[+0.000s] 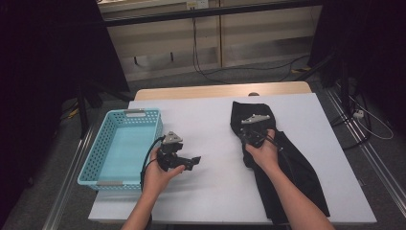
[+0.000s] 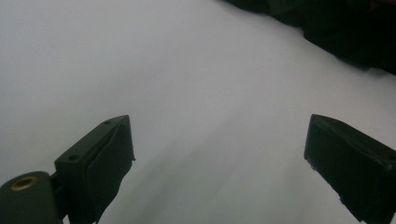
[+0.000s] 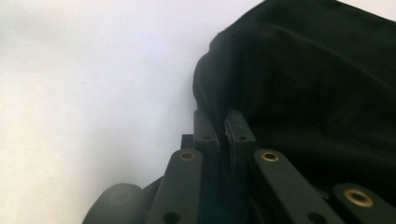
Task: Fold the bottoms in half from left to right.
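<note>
A white table is taking up most of the high view, its far wooden edge showing at twelve o'clock. On its right half, a black garment is lying in a long crumpled strip, running from just right of the table's centre down toward five o'clock, where it is reaching the near edge. At nine o'clock a light blue perforated basket is sitting along the table's left edge, well apart from the cloth.

The person's right hand is resting over the upper part of the garment, holding the right gripper. In the right gripper view, the two black jaws are standing almost pressed together at the garment's left border, and a fold of the cloth appears to be pinched between them, though dark on dark is making this hard to confirm.

The left gripper is being held just right of the basket, pointing toward three o'clock. In the left gripper view its fingers are spread wide apart over bare table, holding nothing, with the garment's edge showing at one o'clock.
</note>
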Motion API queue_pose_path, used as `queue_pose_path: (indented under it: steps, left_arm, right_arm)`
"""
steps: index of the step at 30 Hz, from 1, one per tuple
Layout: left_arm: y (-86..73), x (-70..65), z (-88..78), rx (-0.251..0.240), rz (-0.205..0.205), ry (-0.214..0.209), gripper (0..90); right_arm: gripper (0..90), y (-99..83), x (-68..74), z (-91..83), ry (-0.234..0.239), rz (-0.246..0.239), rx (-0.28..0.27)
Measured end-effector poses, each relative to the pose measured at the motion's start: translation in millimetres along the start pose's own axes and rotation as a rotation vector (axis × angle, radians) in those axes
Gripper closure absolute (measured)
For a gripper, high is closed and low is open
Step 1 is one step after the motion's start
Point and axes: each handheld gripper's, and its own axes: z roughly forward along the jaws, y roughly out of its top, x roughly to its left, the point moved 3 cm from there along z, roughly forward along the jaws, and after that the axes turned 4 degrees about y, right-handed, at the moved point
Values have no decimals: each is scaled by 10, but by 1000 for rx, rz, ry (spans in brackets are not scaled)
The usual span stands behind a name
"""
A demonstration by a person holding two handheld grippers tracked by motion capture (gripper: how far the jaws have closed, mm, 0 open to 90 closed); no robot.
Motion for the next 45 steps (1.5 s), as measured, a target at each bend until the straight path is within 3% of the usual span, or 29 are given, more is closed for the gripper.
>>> queue_pose_path:
  steps: [4,16,22,26,29,31,34,37,40,45]
  left_arm:
    - [0,6,0,-2,-13,4,76]
    - [67,64,-26,-25,-60,19,66]
    - [97,114,-53,-43,-94,38,64]
    - [121,141,-74,-50,-110,51,63]
    - [141,162,-95,-60,-116,64,62]
    - [153,171,-102,-67,-119,74,62]
    - [164,169,-97,-66,-116,68,62]
    - [171,159,-80,-62,-117,65,63]
    - [175,157,-63,-62,-120,63,63]
    - [175,154,-45,-51,-112,62,63]
  right_arm:
    - [851,7,131,32,24,-33,-2]
    - [851,0,615,57,159,-105,-6]
    - [851,-27,883,56,218,-163,-2]
    - [850,-60,1097,40,251,-227,8]
    - [850,-71,1232,12,308,-228,4]
    - [847,-67,1292,-8,319,-247,-3]
    - [758,-75,1289,6,318,-228,5]
    - [560,-71,1255,0,326,-199,15]
    - [487,-37,1208,-75,307,-207,0]
    - [352,41,1052,-254,303,-159,-38]
